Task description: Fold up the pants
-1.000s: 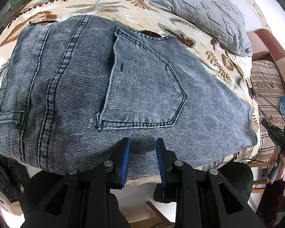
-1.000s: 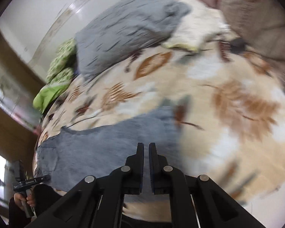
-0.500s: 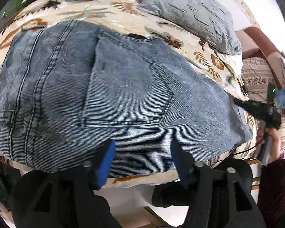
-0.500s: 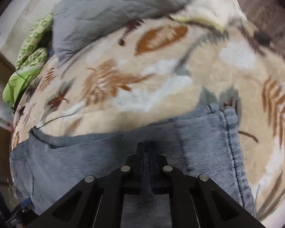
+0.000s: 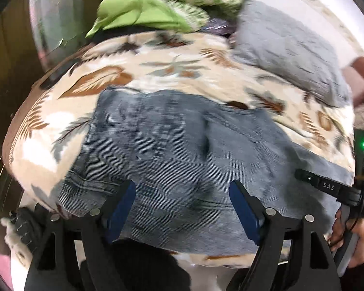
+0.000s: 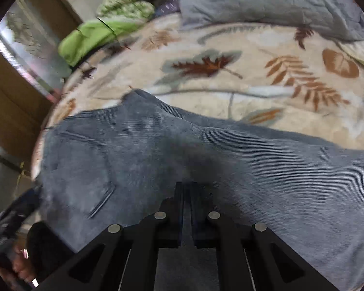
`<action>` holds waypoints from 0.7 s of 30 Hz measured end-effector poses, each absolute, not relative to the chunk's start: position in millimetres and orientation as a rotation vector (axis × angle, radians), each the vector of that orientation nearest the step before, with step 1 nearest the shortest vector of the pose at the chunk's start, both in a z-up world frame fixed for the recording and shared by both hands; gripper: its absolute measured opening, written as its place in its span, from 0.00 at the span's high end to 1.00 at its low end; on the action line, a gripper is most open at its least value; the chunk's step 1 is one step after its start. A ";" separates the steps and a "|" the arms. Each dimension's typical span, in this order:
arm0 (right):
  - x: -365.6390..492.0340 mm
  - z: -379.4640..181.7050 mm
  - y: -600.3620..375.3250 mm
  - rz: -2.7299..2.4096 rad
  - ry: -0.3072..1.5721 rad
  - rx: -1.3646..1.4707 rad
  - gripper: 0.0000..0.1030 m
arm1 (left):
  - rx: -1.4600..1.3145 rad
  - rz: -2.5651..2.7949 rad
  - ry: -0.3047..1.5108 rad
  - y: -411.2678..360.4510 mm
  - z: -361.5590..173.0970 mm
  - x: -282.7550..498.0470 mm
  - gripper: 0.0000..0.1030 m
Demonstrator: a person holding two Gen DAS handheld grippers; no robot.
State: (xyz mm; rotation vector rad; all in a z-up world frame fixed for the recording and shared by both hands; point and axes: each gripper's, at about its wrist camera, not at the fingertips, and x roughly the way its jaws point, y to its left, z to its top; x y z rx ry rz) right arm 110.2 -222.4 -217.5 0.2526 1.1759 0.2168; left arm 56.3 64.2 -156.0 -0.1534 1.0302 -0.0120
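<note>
Jeans point(image 5: 182, 160) lie spread across the leaf-print blanket point(image 5: 172, 68) on the bed, filling the middle and lower part of both views, with a gray pillow point(image 5: 286, 48) at the upper right and a green cloth point(image 5: 138, 14) at the top. The left gripper point(image 5: 182, 205) hangs at the bottom of its frame with its blue-padded fingers point(image 5: 120, 205) spread wide, holding nothing. The right gripper point(image 6: 186, 195) sits low in its frame, fingers pressed nearly together over the denim (whether fabric is pinched between them I cannot tell).

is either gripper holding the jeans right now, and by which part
Left gripper is open and holds nothing. Right gripper is shut against the jeans; whether it pinches fabric cannot be told.
</note>
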 end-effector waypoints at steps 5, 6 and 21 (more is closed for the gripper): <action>134.6 -217.8 -218.4 0.182 1.158 0.251 0.93 | -0.233 0.048 1.183 80.0 -180.7 85.3 0.22; 139.8 -218.3 -218.6 0.177 1.160 0.259 0.93 | -0.240 0.055 1.199 82.4 -184.3 88.2 0.22; 48.5 -192.6 -175.6 0.340 1.150 0.211 0.93 | -0.147 0.198 1.012 75.7 -152.3 61.5 0.21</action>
